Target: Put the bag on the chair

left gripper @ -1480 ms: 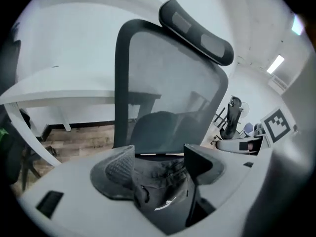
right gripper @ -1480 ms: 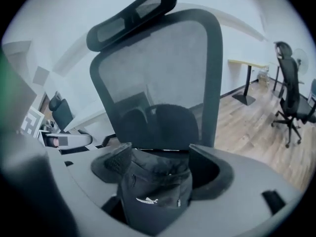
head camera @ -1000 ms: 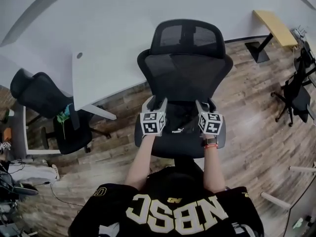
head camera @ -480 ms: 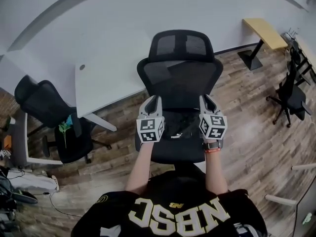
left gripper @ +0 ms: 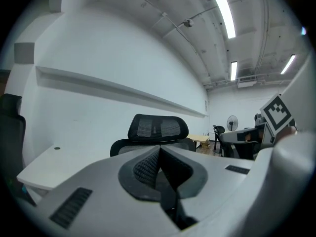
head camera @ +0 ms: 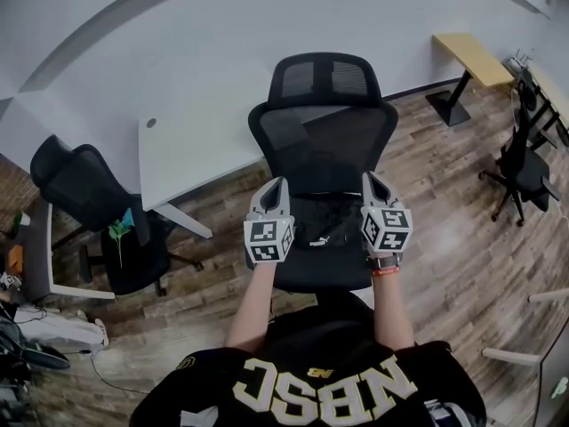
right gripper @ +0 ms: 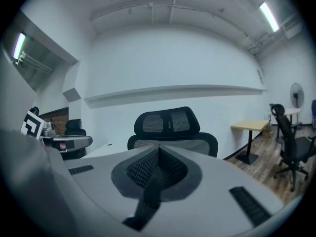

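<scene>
The black bag [head camera: 318, 225] lies on the seat of the black mesh chair [head camera: 324, 149], in front of the backrest. My left gripper [head camera: 277, 185] hovers at the bag's left side and my right gripper [head camera: 369, 179] at its right side, both above the seat edges and apart from the bag. In the left gripper view the left gripper [left gripper: 159, 149] has just closed; its pads meet with nothing between them. The right gripper [right gripper: 158, 149] has likewise closed and holds nothing. Both gripper views look over the jaws at the chair's headrest [left gripper: 158, 127] [right gripper: 170, 122].
A white desk [head camera: 191, 154] stands left of the chair, with a second black chair [head camera: 80, 185] beyond it. A wooden table [head camera: 471, 56] and another office chair [head camera: 524, 167] are at the far right. Cables lie on the wood floor [head camera: 36, 354] at lower left.
Both grippers' jaws have closed from open to shut, with nothing in them. The hands have drawn back slightly from the chair. The bag has stayed on the seat.
</scene>
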